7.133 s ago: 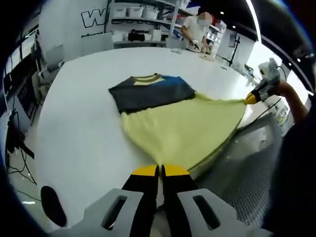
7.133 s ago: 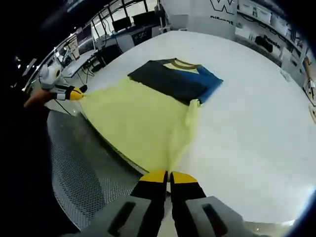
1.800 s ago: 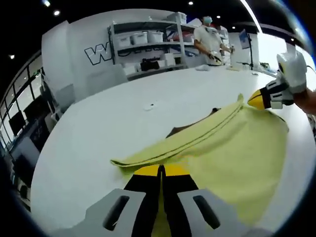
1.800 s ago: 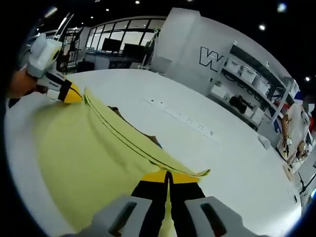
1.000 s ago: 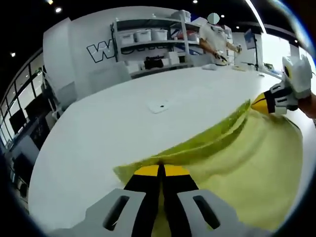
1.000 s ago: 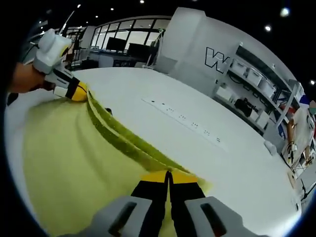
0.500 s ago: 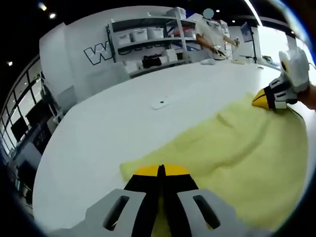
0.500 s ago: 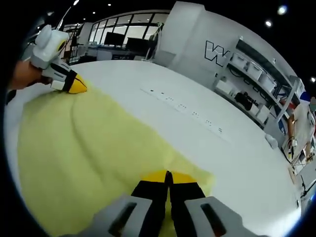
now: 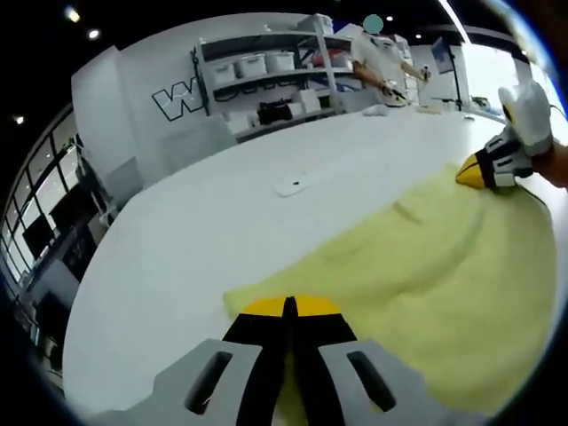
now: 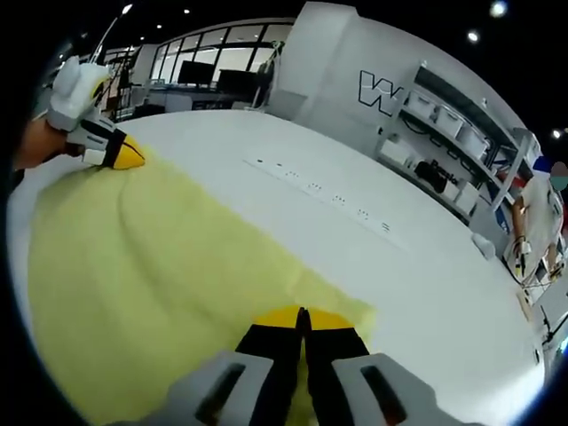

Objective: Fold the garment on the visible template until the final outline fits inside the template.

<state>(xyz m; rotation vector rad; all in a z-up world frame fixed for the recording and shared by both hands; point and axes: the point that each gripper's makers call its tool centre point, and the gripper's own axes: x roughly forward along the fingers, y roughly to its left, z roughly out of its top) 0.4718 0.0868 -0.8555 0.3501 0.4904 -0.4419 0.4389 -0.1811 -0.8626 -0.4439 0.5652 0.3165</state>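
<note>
- Yellow garment [image 9: 417,275] spread flat on white surface [image 9: 204,222]; same cloth [image 10: 151,284] seen low and wide in right gripper view.
- Left gripper [image 9: 286,307] clenched on one corner of garment, jaws pressed together at cloth edge.
- Right gripper [image 10: 301,317] clenched on opposite corner, jaws likewise together on cloth.
- Right gripper [image 9: 472,173] visible at far right of left gripper view, tip on garment edge.
- Left gripper [image 10: 124,157] visible at upper left of right gripper view, tip on garment edge.
- Shelving [image 9: 266,80] with bins behind surface; person [image 9: 382,67] standing beside it.
</note>
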